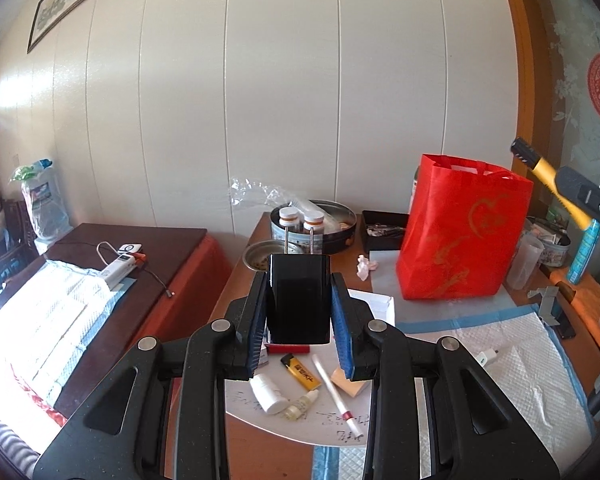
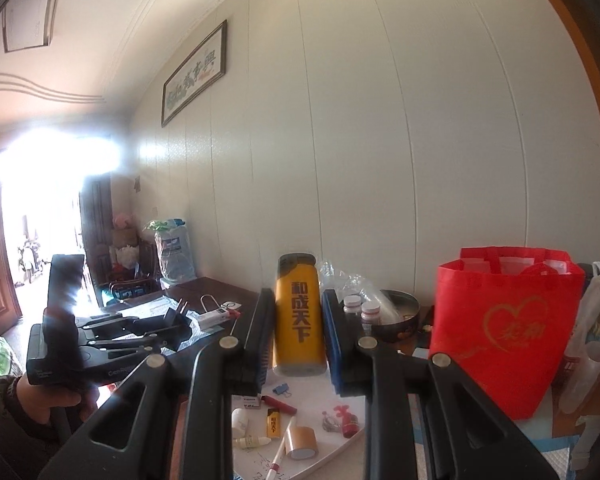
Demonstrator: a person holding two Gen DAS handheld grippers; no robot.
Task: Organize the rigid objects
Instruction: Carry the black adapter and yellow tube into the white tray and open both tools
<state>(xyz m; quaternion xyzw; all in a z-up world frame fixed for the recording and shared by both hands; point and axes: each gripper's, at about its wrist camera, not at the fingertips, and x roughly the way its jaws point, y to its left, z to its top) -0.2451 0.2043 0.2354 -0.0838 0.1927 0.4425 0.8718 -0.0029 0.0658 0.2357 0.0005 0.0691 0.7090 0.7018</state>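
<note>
Above table [image 1: 260, 452], fingers [image 1: 342, 320] pinch charger [image 1: 299, 300].

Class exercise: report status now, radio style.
Left gripper shut on black charger. Right gripper shut on yellow lighter. Both above white tray; red bag alongside.

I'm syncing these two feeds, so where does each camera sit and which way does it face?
Left wrist: rides the left claw, facing the panelled wall over the table; its fingers clamp a black plug adapter; the right claw shows at far right.
Right wrist: rides the right claw, clamping a yellow lighter; the left claw and hand show at left.
Shared: red bag, white tray, pill bottles.
</note>
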